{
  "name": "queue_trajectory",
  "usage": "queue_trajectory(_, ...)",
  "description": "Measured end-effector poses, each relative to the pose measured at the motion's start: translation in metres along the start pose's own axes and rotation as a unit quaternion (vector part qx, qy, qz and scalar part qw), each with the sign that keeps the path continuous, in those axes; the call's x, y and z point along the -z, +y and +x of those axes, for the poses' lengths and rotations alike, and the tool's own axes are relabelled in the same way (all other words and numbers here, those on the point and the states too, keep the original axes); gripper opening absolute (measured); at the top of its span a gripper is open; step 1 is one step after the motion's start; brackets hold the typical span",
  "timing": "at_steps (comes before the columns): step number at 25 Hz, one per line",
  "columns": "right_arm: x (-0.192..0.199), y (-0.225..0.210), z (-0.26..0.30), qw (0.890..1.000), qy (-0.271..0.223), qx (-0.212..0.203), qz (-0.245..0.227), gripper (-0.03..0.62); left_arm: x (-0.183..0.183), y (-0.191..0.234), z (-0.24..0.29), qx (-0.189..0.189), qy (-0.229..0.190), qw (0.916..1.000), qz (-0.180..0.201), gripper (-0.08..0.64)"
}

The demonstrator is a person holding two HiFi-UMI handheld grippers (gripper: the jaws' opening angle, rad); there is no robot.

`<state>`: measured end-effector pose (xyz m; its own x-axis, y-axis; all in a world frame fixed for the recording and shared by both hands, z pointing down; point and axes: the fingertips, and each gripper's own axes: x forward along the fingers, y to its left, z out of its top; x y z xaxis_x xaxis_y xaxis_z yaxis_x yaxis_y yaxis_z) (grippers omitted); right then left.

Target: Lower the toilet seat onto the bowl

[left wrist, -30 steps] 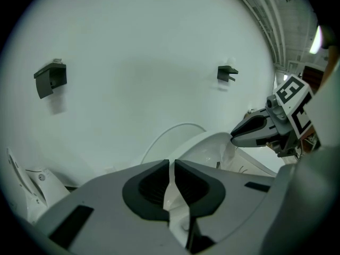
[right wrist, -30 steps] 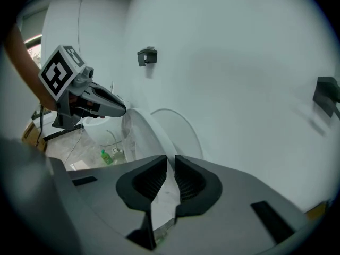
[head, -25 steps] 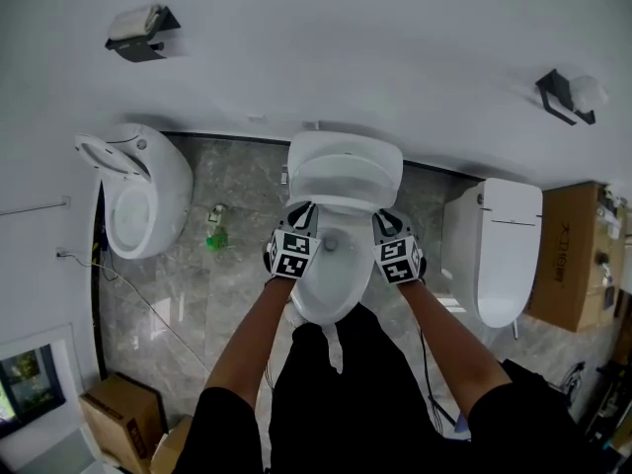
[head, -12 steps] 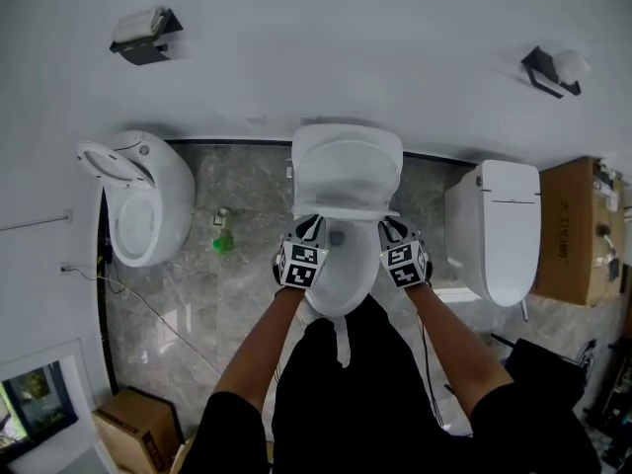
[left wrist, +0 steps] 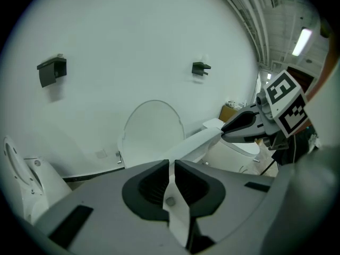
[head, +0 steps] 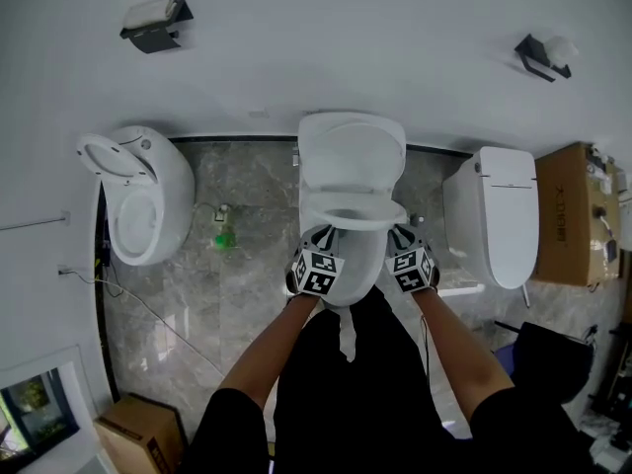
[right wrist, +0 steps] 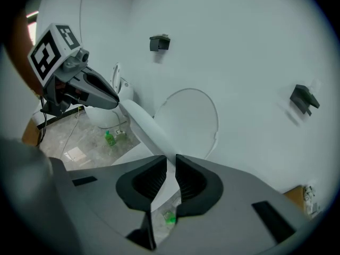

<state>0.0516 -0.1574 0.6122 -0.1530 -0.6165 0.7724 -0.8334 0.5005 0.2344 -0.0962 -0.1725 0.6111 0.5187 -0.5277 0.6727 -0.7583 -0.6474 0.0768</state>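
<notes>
The toilet seat (head: 367,217) hangs partway down over the middle toilet's bowl (head: 348,270), clear of the upright lid (head: 351,151) that leans against the far wall. It is hinged at the far end, so its long axis runs far to near, and its free front edge points toward the person. From the steep head view I can't judge the tilt well; it looks about halfway.

The left gripper (head: 318,247) is clenched on the seat's front rim on the left side, and the right gripper (head: 408,245) is clenched on the same rim on the right. In each gripper view the white rim passes between the jaws and runs across to the other gripper.

The seat is probably rigid moulded plastic: stiff, fairly light, with a smooth and likely slippery surface. Its thin rim could slide out of a loose pinch and slam down. Holding both sides of the front rim, far from the hinge, gives the best control for a slow descent.
</notes>
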Motion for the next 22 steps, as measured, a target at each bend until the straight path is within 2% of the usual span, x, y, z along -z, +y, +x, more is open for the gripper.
queue_trajectory(4,0.022,0.018,-0.011,1.000,0.015,0.005,0.003,0.064,0.023,-0.017,-0.010,0.012,0.010,0.9999,0.002,0.040)
queue_trajectory(10,0.043,0.036,-0.016,0.999,0.032,-0.003,-0.003,0.066,0.048,-0.030,-0.016,0.010,0.015,0.9995,-0.027,0.041)
queue_trajectory(14,0.056,0.047,-0.019,0.999,0.039,-0.016,0.003,0.071,0.062,-0.040,-0.021,-0.009,0.014,0.9998,-0.012,0.039)
queue_trajectory(18,0.059,0.052,-0.020,0.999,0.025,-0.028,0.009,0.075,0.070,-0.041,-0.023,-0.029,0.004,0.9993,-0.025,0.031)
queue_trajectory(22,0.067,0.056,-0.020,0.999,0.012,-0.042,0.014,0.080,0.078,-0.046,-0.023,-0.061,-0.004,0.9981,0.000,0.031)
